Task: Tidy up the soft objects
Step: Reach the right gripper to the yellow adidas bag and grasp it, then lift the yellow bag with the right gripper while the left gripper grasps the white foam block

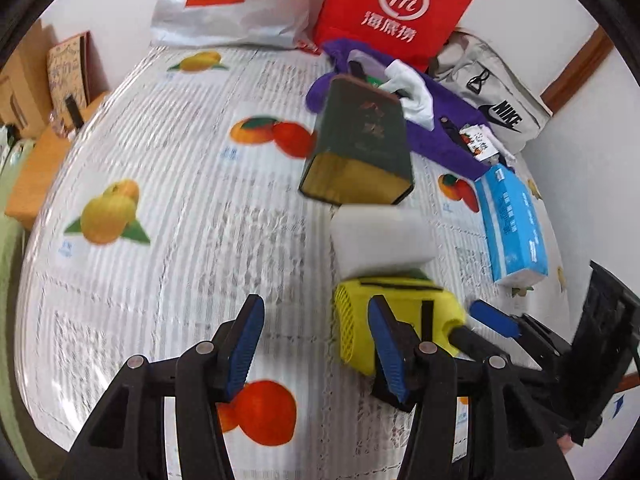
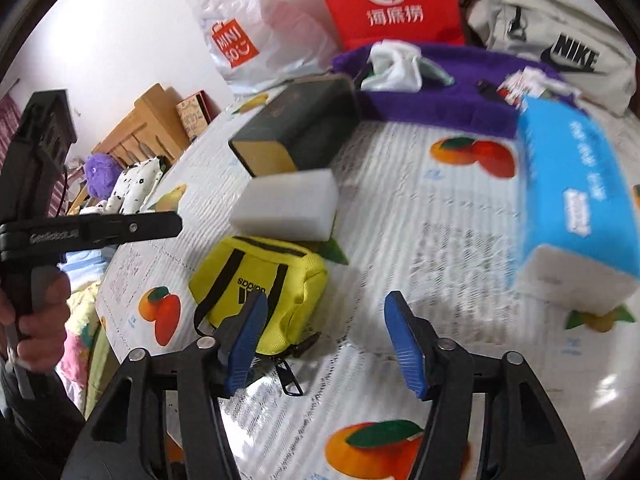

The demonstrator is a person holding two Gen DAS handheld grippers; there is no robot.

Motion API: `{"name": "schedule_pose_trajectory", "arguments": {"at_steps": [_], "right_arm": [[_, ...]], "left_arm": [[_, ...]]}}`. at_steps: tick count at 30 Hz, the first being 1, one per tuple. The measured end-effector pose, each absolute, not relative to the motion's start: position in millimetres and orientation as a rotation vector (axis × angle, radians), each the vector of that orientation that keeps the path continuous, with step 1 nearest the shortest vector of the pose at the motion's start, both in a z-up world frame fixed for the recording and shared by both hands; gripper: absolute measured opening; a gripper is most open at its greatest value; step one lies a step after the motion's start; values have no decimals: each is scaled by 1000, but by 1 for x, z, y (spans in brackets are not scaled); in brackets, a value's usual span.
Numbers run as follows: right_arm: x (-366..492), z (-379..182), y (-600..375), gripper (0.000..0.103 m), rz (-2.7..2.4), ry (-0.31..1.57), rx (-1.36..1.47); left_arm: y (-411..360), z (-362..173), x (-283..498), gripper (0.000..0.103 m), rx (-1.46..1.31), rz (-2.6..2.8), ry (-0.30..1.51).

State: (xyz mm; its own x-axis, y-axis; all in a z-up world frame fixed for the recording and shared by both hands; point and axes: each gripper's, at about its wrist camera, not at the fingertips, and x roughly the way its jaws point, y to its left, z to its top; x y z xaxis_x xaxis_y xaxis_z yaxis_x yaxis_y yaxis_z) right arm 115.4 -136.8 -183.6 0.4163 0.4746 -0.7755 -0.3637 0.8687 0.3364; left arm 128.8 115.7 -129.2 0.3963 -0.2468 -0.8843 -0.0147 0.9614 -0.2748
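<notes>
Showing purple plush toy (image 2: 100, 172) | right wrist view only

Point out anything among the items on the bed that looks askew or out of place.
The dark green box is rigid, unlike the soft things around it, and lies tipped on its side. White cloth spills from the purple bag.

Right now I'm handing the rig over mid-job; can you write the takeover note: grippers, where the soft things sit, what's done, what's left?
Left gripper: open, empty, above the fruit-print bed cover.
Right gripper: open, empty, beside the yellow fabric pouch.
White foam block lies between the pouch and the dark green box. Blue tissue pack to the right; purple plush cloth behind.
Done: nothing visibly sorted.
Left: everything; the pouch looks closest.
</notes>
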Motion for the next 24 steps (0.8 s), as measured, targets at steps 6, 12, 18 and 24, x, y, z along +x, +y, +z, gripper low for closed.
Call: {"name": "schedule_pose_trajectory", "arguments": {"at_steps": [6,12,18,24], "right_arm": [[124,-201,-130,15,587,1040,194],[106,-180,-148,11,528,982,140],[85,-176,-217,11,357,1002,171],[80,-181,-263,15,277,1021,252]], "left_arm": [[116,-141,123,52,-255,-145,1185],[109,-140,127,52,-262,-155,1168],[81,-142,142,57,-279,-219,1136],[59,-135,160,78,-259,-174,1066]]}}
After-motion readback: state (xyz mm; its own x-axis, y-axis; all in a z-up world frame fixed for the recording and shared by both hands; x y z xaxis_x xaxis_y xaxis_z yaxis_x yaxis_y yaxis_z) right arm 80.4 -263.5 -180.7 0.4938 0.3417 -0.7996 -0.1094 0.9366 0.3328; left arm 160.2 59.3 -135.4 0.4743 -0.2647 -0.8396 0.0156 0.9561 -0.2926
